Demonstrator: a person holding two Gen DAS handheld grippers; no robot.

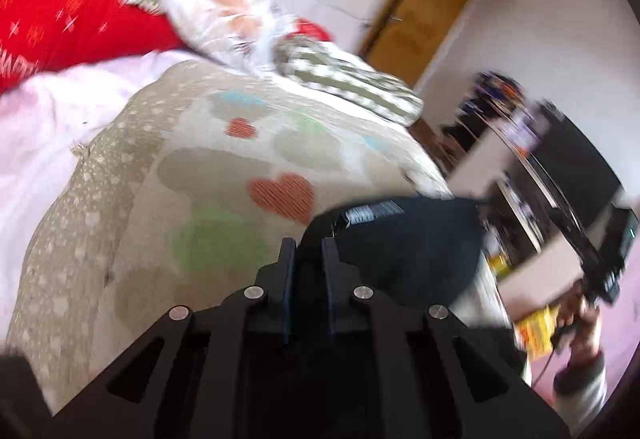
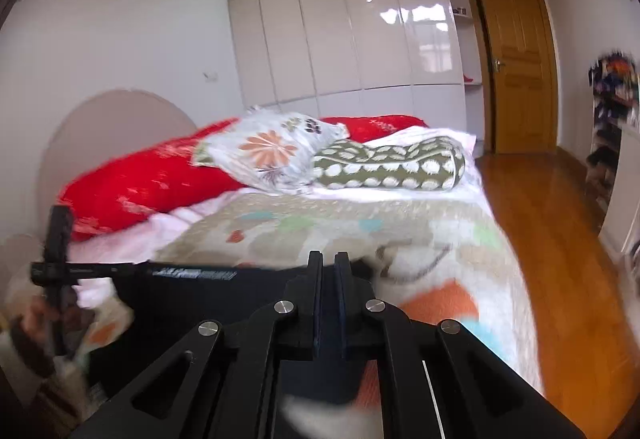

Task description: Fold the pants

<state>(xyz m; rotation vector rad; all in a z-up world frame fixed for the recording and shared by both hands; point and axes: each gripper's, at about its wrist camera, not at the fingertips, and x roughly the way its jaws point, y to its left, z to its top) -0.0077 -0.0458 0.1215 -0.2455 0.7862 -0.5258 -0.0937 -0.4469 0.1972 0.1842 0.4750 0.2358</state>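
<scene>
- In the lower middle of the left wrist view, the left gripper (image 1: 306, 251) had its jaws closed almost together, and the black pants (image 1: 404, 239) ran between them; it seemed to pinch one end of the waistband.
- In the lower middle of the right wrist view, the right gripper (image 2: 329, 265) was also closed nearly flat on the black cloth, so both ends of the pants (image 2: 224, 291) were held.
- The pants hung as a dark band between the two grippers, just above the near part of the bed, with a white label strip (image 2: 194, 273) visible along the top edge.
- Risk, in my judgement: each grip took only a thin edge of cloth. If the hands pull apart too strongly, one end could slip out, and the fold would become uneven.
- Another risk: both views were blurred, so the hands seemed to move fast; the loose lower part of the pants could drag over the heart-patterned blanket (image 1: 224, 159) and wrinkle it.
- The near edge of the bed was close under the grippers, so cloth could fall over this edge to the wooden floor (image 2: 532, 239) at the right.
- The middle of the blanket was free and gave good room for laying the pants down.
- Farther, in the upper part of both views, the flowered pillow (image 2: 268, 151), the green spotted bolster (image 2: 392, 163) and the red quilt (image 2: 140, 183) closed the far end of the bed.
</scene>
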